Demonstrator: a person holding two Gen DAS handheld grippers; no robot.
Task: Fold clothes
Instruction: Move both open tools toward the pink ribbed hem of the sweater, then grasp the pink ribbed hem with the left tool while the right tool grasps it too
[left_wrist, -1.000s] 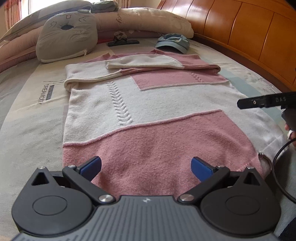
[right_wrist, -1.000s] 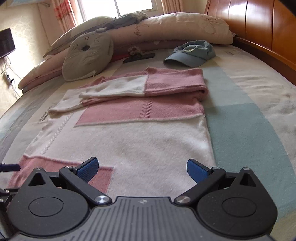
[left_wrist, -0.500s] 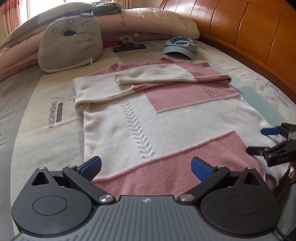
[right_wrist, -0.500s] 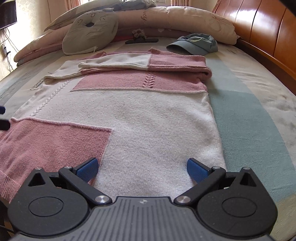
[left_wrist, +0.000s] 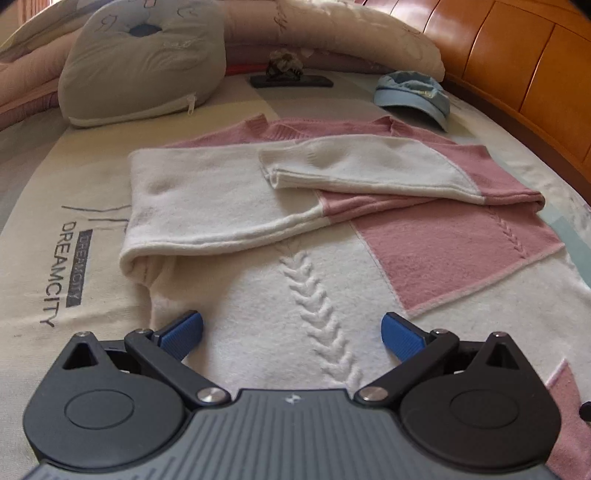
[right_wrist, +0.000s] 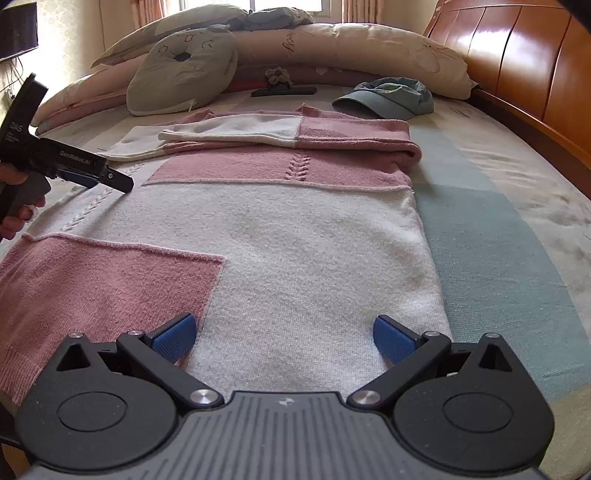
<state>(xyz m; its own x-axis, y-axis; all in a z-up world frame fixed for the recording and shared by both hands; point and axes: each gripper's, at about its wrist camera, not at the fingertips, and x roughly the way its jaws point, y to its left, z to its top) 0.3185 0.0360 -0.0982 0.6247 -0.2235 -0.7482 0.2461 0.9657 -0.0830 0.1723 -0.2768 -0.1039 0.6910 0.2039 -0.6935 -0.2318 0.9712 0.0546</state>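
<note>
Pink-and-white knitted sweater (right_wrist: 295, 229) lies flat on the bed (right_wrist: 498, 236), sleeves folded across its chest at 12 o'clock. Left claw (left_wrist: 291, 332) and right claw (right_wrist: 284, 334) hover above it, spread wide, holding nothing.

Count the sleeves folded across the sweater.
2. One white sleeve from the left, one pink-and-white sleeve from the right, lying on top, both across the sweater chest.

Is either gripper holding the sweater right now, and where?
Nothing is held. The left gripper and right gripper both stand open above the sweater.
</note>
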